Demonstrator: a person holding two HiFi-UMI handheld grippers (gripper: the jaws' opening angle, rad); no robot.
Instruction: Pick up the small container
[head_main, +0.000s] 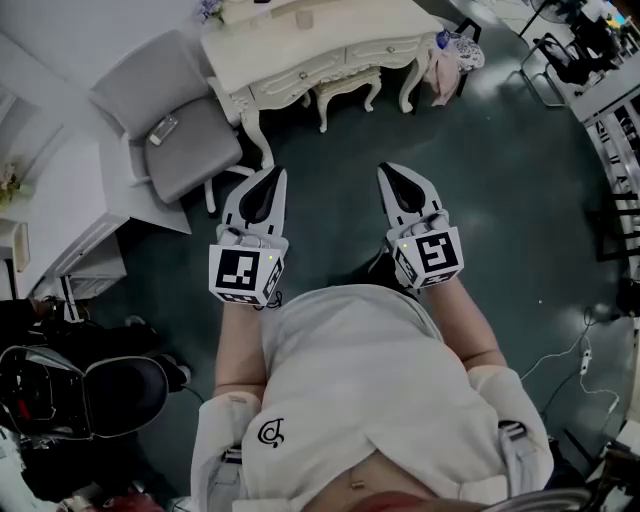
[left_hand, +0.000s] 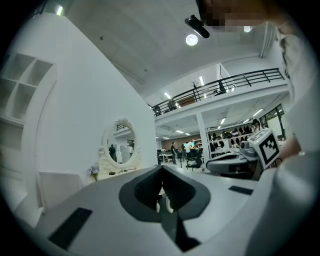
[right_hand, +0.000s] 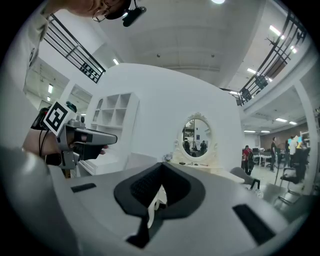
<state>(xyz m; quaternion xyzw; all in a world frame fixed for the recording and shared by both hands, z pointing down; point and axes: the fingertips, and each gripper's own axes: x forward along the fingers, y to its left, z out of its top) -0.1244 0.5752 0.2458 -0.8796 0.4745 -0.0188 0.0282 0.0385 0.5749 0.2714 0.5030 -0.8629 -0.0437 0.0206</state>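
Left gripper (head_main: 270, 178) and right gripper (head_main: 390, 176) sit side by side, each with jaws pressed together on nothing. Well beyond their fingertips, on the white dressing table (head_main: 352, 26), sits the small container (head_main: 305, 18) — its axis too small to tell.

The dressing table (head_main: 320, 40) is cut off by the head view's top edge, and the items on its tabletop are too small to name. A small grey object (head_main: 163, 129) on the chair (head_main: 195, 150) is possibly a remote. The person's hands are hidden beneath the left gripper (head_main: 270, 175) and right gripper (head_main: 393, 170). In the right gripper view, distant people (right_hand: 248, 152) are blurred specks.
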